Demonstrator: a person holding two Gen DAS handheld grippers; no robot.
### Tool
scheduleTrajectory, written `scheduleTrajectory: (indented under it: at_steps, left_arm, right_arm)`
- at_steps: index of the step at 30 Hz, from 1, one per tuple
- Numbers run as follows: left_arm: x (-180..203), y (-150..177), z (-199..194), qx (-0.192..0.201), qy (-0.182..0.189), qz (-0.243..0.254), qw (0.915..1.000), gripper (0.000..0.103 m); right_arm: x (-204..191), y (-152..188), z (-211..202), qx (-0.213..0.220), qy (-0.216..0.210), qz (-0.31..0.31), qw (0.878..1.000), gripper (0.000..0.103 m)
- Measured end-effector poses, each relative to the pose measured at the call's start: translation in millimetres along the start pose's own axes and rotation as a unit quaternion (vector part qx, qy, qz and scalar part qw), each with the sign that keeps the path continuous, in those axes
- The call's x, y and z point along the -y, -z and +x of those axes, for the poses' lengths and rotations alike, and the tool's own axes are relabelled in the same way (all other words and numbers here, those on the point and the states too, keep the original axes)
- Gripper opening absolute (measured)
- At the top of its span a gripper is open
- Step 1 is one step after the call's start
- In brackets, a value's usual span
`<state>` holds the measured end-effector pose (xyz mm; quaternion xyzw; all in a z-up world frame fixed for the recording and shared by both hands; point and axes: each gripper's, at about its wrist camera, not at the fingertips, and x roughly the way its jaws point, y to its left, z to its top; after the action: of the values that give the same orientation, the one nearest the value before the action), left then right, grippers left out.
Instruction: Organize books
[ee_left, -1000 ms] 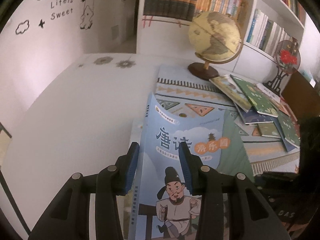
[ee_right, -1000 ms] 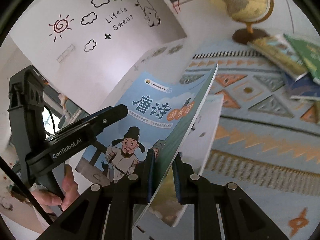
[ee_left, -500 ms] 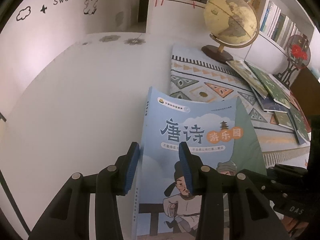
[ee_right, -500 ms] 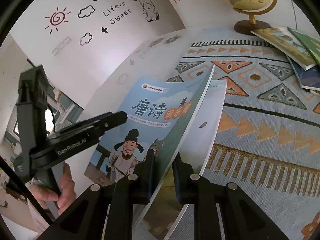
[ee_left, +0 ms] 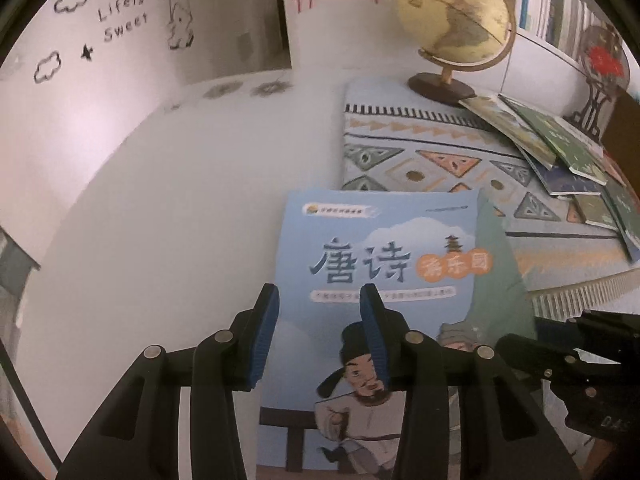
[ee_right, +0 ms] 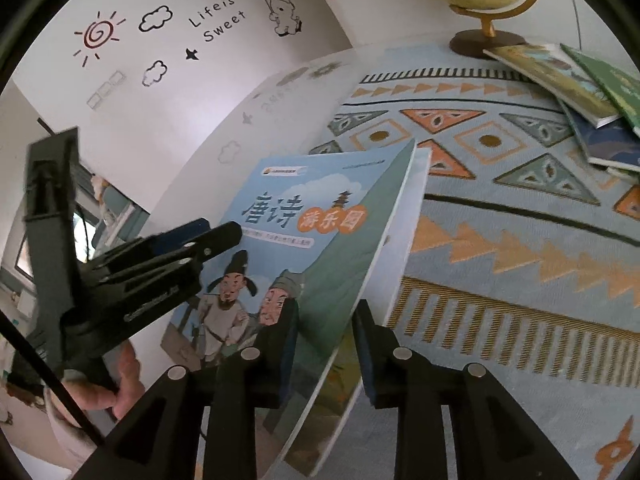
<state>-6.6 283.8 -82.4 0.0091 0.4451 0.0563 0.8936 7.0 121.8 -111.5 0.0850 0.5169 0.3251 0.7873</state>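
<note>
both jaws opening around a blue book [ee_right: 304, 240] over the table [ee_left: 180, 220]; scattered books [ee_left: 560, 152] remain unsorted beside the globe [ee_left: 456, 20].

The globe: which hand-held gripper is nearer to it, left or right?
Neither clearly. Both the left hand-held gripper and the right one are at the blue book, with the globe far beyond, across the rug.

A glossy paper book [ee_left: 380, 264] lies over a woven, matt patterned cloth mat [ee_left: 420, 160] on a smooth white table [ee_left: 180, 200], near a globe [ee_left: 452, 20] on a dark wooden base.
</note>
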Motion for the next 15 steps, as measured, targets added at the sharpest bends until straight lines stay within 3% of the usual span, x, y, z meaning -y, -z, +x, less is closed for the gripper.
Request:
scheduleTrajectory:
  at_steps: [9,15]
  left_arm:
    - [37.7,-23.5,-14.3,0.023,-0.011,0.029,0.9993,0.039]
    - [75.4,-43.5,-22.1,0.033,0.006,0.041,0.9986,0.039]
  right_arm:
    - [18.9,-18.6,-62.8,0.083,0.014,-0.013,0.996,0.027]
    - [60.1,-28.5,-108.2,0.115,0.022,0.007,0.993,0.027]
